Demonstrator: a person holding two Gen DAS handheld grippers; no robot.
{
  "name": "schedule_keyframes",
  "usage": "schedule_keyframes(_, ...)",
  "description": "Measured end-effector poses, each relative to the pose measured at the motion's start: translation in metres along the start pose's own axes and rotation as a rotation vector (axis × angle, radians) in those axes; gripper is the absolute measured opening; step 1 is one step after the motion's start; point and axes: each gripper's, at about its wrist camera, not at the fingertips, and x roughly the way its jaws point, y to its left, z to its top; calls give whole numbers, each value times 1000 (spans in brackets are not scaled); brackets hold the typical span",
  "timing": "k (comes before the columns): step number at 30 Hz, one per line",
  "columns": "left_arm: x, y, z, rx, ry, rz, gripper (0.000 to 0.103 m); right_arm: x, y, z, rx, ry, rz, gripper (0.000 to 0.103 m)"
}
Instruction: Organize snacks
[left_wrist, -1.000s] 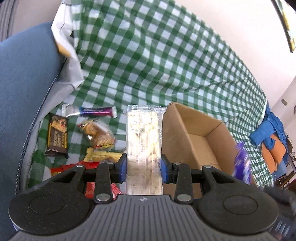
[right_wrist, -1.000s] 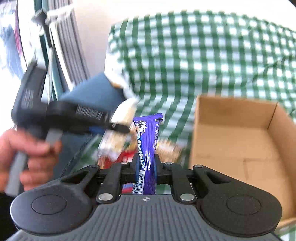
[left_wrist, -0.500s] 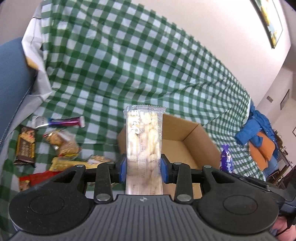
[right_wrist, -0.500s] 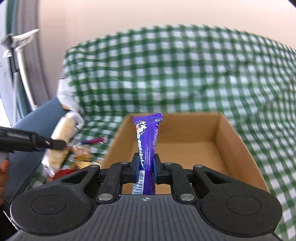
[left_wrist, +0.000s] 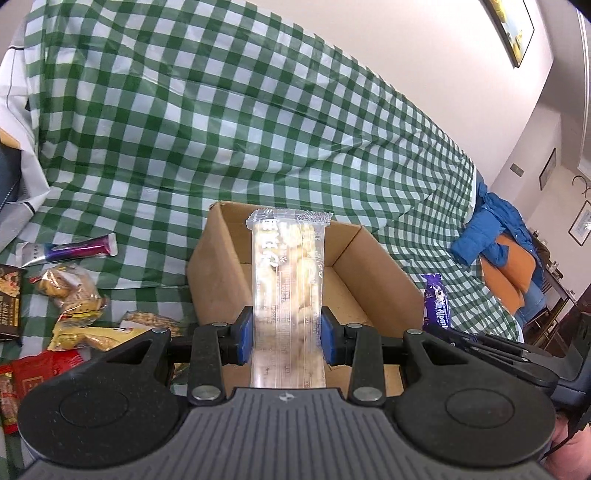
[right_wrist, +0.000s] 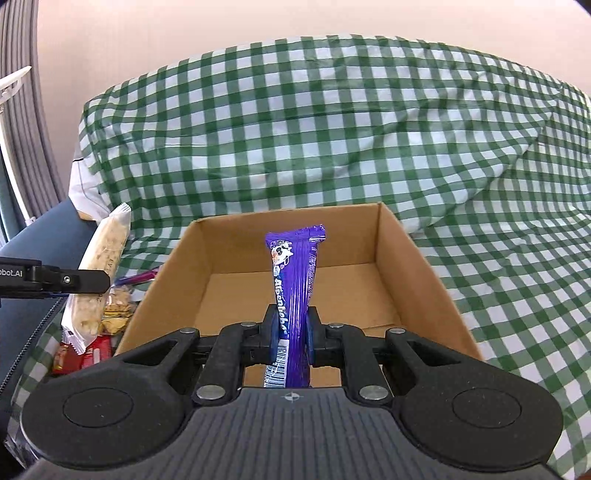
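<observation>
Tongs, left: left gripper (left_wrist: 287, 334) clamped by its blue pads on a clear-wrapped pale puffed-snack bar (left_wrist: 287, 291), gripped near the bar's lower end.
Tongs, right: right gripper (right_wrist: 291, 334) clamped on a slim purple foil-wrapped chocolate bar (right_wrist: 293, 291), also held low on the wrapper.
Receiving thing: open brown cardboard box (right_wrist: 406, 266), resting on a green-and-white checked cloth (right_wrist: 332, 129); interior appears bare where visible.
Key relation: box lies straight ahead of and below both sets of tongs; both bars project forward over the box's near wall and opening.
Long axes: each bar stands lengthwise along its gripper's pointing line, free end towards the box's far wall.
Nearer arm: judged about equal; the right wrist view is centred on the box, while the left gripper sits towards the box's left side.
Next move, judged: lower and let go over the opening; the two bars are apart, so a clash seems unlikely if both drop straight.
Loose pile: on the cloth, just left of the box.
Count, boxes: one.
Count, bars held: two, one per gripper.
Count, loose snacks: at least six visible, namely a silver-and-purple wrapped bar (left_wrist: 70, 251), a clear bag of brown biscuits (left_wrist: 70, 288), a yellow packet (left_wrist: 88, 334), a dark brown chocolate packet (left_wrist: 9, 302), a red packet (left_wrist: 37, 373), and a clear packet of pale-brown snacks (left_wrist: 151, 319) against the box's left corner; the pile runs out of view, so total cannot be confirmed.
</observation>
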Motion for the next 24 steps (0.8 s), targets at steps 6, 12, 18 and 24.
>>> schedule_keyframes(6,4,-8,2,0,-18,-27,40,1,-3,-1,-10,3,-28,15)
schedule_keyframes(12,4,-19,-1,17,-42,-60,40,2,-2,0,-14,-1,-54,15)
schedule_keyframes(18,3,-28,-3,44,-63,-77,40,4,-1,-1,-9,-5,-68,15)
schedule_keyframes(24,4,-33,-2,59,-78,-68,40,5,-2,0,-6,-12,-85,15)
